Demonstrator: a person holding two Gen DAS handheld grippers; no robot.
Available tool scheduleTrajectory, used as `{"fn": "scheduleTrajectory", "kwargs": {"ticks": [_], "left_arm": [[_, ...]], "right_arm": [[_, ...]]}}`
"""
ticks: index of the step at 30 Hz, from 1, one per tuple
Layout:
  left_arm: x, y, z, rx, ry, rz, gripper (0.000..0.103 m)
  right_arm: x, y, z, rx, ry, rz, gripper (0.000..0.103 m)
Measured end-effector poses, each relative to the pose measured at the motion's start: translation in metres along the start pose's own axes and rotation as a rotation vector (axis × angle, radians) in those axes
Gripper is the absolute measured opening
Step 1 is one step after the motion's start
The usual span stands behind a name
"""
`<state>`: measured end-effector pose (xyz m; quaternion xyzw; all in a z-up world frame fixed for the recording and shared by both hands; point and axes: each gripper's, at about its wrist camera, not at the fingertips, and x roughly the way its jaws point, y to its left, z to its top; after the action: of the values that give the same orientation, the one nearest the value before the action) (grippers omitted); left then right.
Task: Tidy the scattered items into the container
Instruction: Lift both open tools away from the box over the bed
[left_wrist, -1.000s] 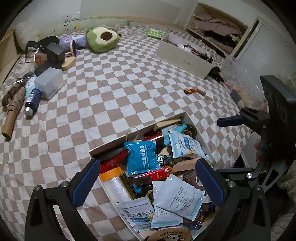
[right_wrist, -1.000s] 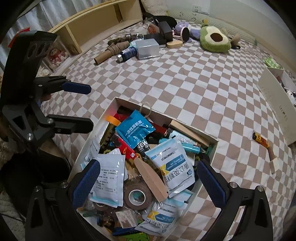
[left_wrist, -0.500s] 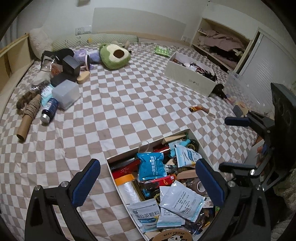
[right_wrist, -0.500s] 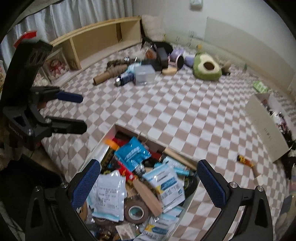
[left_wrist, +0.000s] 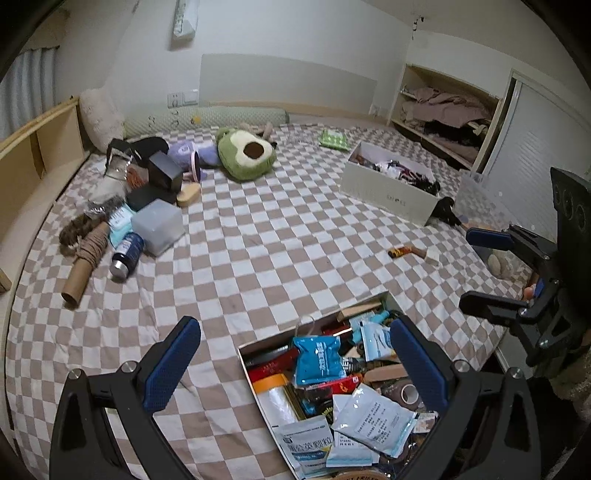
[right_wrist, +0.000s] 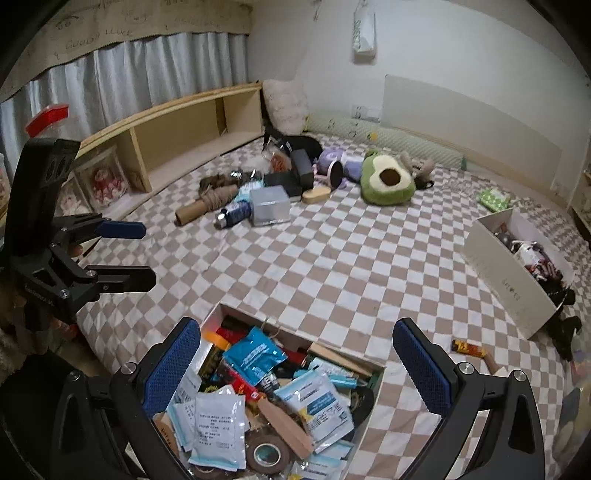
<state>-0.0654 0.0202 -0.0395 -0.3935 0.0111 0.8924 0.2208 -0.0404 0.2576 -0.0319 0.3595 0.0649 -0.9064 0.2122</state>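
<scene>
An open cardboard box (left_wrist: 314, 322) (right_wrist: 373, 391) full of sachets, tape rolls and packets sits on the checked bedspread at the near edge. My left gripper (left_wrist: 291, 360) is open and empty above the box. My right gripper (right_wrist: 297, 363) is open and empty above it too. Each gripper shows in the other's view, the right one (left_wrist: 487, 269) and the left one (right_wrist: 125, 254), both open. A small orange packet (left_wrist: 400, 252) (right_wrist: 467, 348) lies loose on the bedspread beside a wooden piece (left_wrist: 419, 252).
A pile at the far left holds a cardboard tube (left_wrist: 83, 264), blue bottle (left_wrist: 127, 253), translucent box (left_wrist: 159, 226) and black boxes (left_wrist: 164, 173). An avocado plush (left_wrist: 245, 153) lies at the back. A white box (left_wrist: 388, 192) of clutter stands at the right.
Both grippers have lifted and tilted up away from the box. The box has shrunk toward the bottom of both views and the walls and far bed now show. Both stayed open.
</scene>
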Motion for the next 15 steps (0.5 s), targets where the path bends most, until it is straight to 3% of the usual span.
{"fn": "scheduleTrajectory", "kwargs": {"ticks": [9, 15], "left_arm": [[-0.015, -0.002, 0.007, 0.007, -0.082, 0.028, 0.103], [-0.017, -0.006, 0.012, 0.012, -0.093, 0.017, 0.103]], "right_arm": [[-0.017, -0.020, 0.007, 0.083, -0.097, -0.041, 0.103], [-0.024, -0.029, 0.009, 0.099, -0.120, -0.036, 0.103]]}}
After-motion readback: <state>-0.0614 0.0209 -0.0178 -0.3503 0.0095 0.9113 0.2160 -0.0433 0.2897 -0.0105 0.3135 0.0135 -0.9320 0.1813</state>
